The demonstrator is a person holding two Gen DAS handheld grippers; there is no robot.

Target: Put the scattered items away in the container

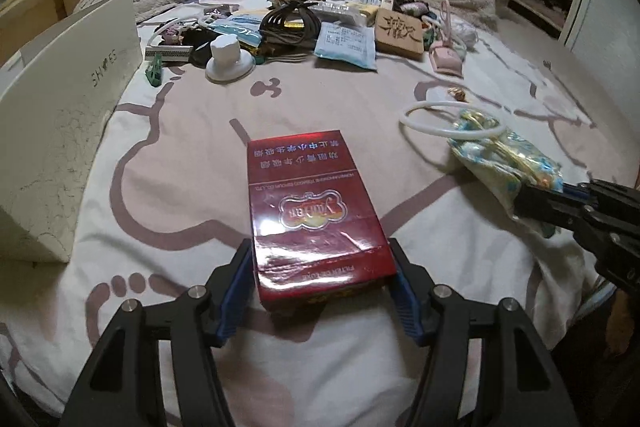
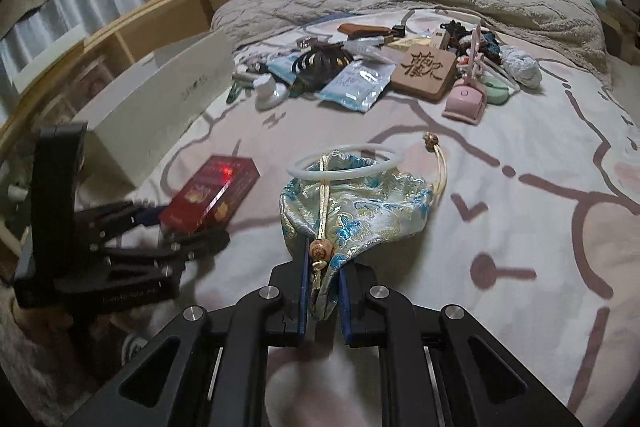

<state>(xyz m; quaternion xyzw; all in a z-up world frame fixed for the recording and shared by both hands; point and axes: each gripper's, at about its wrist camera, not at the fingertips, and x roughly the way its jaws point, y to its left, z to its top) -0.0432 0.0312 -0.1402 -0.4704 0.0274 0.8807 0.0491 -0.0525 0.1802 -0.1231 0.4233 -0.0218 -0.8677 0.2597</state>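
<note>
Bedding with a pink line pattern [image 1: 168,131] carries everything. At left stands the white shoe box [image 1: 60,131]. Left tool [image 1: 322,283]: fingers apart, flanking the red cigarette pack [image 1: 312,211] lying on the bed. Right tool [image 2: 323,301]: clamped together on the brocade pouch [image 2: 360,207], whose white ring [image 2: 346,163] lies beyond.

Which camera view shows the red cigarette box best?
The left wrist view: the red cigarette box lies central, large and sharp between the left gripper fingers. The right wrist view shows it only small, sideways and partly blurred.
</note>
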